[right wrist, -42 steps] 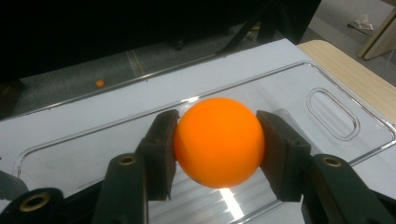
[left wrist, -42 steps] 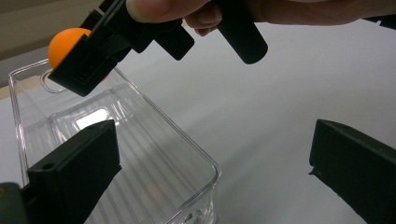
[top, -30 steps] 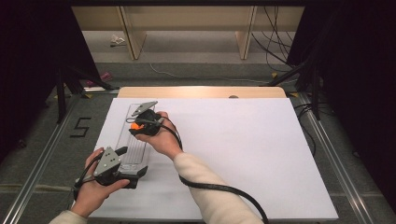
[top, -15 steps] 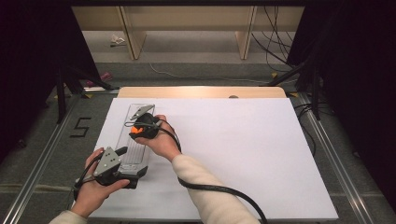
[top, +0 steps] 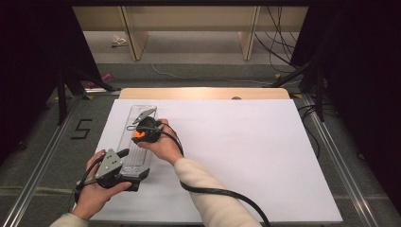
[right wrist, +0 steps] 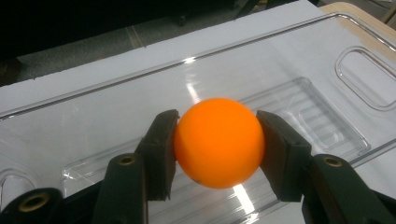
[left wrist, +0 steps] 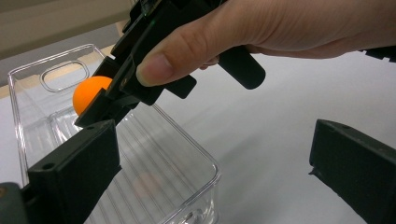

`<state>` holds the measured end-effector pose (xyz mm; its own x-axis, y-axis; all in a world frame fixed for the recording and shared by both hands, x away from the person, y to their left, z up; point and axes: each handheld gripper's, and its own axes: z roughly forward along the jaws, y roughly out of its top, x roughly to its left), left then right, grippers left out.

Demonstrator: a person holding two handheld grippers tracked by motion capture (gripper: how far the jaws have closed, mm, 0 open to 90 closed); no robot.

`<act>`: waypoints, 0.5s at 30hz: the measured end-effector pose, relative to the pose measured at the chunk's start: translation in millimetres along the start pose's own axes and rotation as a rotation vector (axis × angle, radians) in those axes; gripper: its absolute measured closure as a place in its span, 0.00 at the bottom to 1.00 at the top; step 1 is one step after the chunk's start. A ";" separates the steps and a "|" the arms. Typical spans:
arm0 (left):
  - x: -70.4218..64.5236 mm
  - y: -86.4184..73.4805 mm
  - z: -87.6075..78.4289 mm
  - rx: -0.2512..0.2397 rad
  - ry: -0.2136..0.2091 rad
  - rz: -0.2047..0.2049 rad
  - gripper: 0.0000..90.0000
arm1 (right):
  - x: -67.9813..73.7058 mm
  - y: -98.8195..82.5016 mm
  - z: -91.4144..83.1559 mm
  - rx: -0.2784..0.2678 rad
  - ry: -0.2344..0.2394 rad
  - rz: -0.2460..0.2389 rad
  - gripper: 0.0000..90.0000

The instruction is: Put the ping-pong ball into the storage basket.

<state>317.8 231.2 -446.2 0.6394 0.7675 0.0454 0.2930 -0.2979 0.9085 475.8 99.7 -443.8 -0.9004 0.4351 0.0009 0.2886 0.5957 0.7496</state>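
White table (top: 246,156): right gripper (right wrist: 217,154) still clamps orange ball (right wrist: 218,142), seemingly lower over clear tray (top: 126,142); left gripper (left wrist: 210,186) wide

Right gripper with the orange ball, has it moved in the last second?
Yes. The right gripper slid slightly farther along the clear tray, toward the table's far edge, holding the orange ball.

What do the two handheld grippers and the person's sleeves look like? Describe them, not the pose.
The left gripper is black, with a grey three-cornered plate on top and wide, blocky black jaws. The right gripper is black too, with flat dark pads and round rivets on its jaws. A thick black cable trails from it over a cream knit sleeve. The other cuff is cream as well.
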 end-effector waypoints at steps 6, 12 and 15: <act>-0.4 0.0 0.3 0.002 0.000 0.000 0.01 | -0.3 -0.3 -1.5 -0.006 -0.007 0.016 0.43; -0.3 0.2 0.2 -0.001 0.000 0.001 0.01 | -6.0 0.5 -16.4 -0.055 -0.032 0.063 0.25; -0.4 0.3 0.3 0.000 -0.002 0.001 0.01 | -10.0 -1.8 -27.0 -0.077 -0.042 0.073 0.19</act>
<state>317.9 230.6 -446.1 0.6413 0.7659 0.0456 0.2920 -0.2986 0.9086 475.6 76.0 -427.4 -0.8629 0.5044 0.0309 0.3258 0.5085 0.7970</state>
